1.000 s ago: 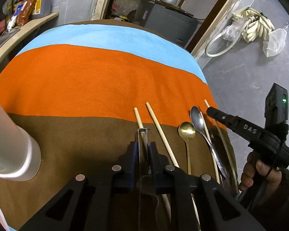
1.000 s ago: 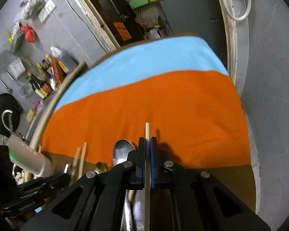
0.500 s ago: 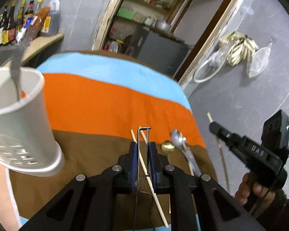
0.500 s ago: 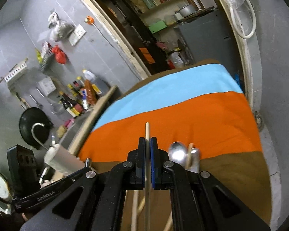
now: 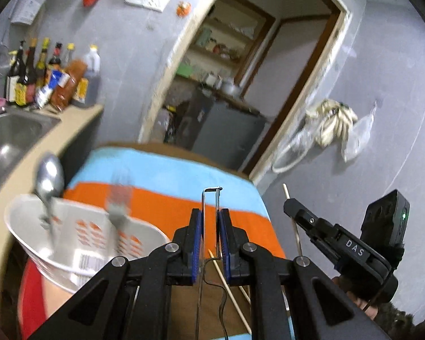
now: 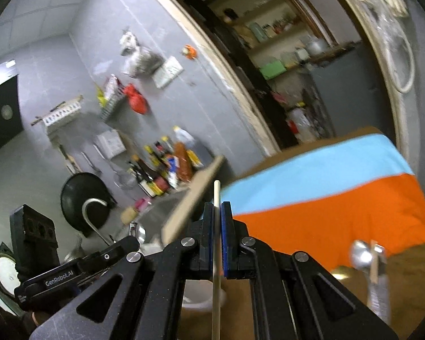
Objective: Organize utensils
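My left gripper (image 5: 211, 221) is shut on a thin metal wire utensil (image 5: 211, 198) and holds it up above the table. A white perforated utensil holder (image 5: 79, 238) stands at lower left with a steel spoon (image 5: 49, 178) and a fork (image 5: 117, 198) in it. My right gripper (image 6: 218, 218) is shut on a wooden chopstick (image 6: 217, 195); it also shows in the left wrist view (image 5: 290, 212), raised beside the table. Loose chopsticks (image 5: 229, 286) lie on the brown cloth. A spoon (image 6: 361, 255) lies at the right.
The table wears a blue, orange and brown striped cloth (image 6: 340, 198). A counter with a sink (image 5: 11, 138) and sauce bottles (image 5: 51, 82) runs along the left. A doorway with shelves (image 5: 226, 65) is behind the table.
Both grippers have risen and tilted upward with their utensils. The utensil holder now sits lower in the left wrist view, and its spoon and fork show.
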Tool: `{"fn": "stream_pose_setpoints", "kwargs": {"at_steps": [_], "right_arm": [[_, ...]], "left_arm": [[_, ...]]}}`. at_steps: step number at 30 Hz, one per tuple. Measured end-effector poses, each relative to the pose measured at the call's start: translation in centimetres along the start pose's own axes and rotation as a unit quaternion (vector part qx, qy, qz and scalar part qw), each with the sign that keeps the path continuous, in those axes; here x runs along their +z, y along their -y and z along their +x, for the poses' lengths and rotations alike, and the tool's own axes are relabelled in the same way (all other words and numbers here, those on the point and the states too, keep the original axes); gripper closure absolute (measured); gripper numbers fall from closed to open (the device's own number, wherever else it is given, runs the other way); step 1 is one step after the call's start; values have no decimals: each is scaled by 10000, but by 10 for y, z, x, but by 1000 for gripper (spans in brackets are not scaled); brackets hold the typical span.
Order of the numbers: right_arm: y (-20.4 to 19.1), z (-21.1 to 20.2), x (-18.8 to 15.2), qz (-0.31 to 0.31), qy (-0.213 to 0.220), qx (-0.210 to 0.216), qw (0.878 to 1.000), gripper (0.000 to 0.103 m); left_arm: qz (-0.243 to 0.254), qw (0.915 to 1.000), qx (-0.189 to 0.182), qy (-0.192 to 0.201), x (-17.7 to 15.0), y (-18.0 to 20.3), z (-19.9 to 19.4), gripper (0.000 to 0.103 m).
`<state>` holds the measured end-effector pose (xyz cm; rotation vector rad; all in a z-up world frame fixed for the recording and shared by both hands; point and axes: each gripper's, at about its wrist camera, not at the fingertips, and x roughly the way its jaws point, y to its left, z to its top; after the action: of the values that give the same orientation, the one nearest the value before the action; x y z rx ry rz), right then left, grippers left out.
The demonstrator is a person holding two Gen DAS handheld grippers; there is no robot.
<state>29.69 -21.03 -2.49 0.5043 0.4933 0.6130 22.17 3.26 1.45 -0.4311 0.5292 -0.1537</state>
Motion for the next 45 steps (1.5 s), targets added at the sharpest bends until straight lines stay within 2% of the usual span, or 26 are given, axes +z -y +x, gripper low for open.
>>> {"fn": "stream_pose_setpoints", "kwargs": {"at_steps": [3,10,15,19,24,34,45], "right_arm": [[-26,19,4,31,160,261,9995,99],[-75,65,2,-159,657,437,9968,99],[-88,88,-4,-78,1161,390,9924,99],[-96,92,-11,-119,1625,109,9866,99],[-103,93,-21,-325,2018,-419,9780,99],[-103,84,-31,-528,2573,-886,9608,99],[-95,85,-43,-697,2523,-1068,9592,99]], "left_arm": [[-96,9997,46,222,19,-23,-14,91],[-274,9953,343,862,59,-82,-36,91],[-324,9910,596,1155,69,-115,-37,91],[-405,9880,704,1317,71,-132,-33,91],[-446,9848,825,1462,66,-143,-26,91],[-480,9808,831,1700,50,-149,-11,91],[-275,9799,885,1766,29,-138,-4,91]]}}
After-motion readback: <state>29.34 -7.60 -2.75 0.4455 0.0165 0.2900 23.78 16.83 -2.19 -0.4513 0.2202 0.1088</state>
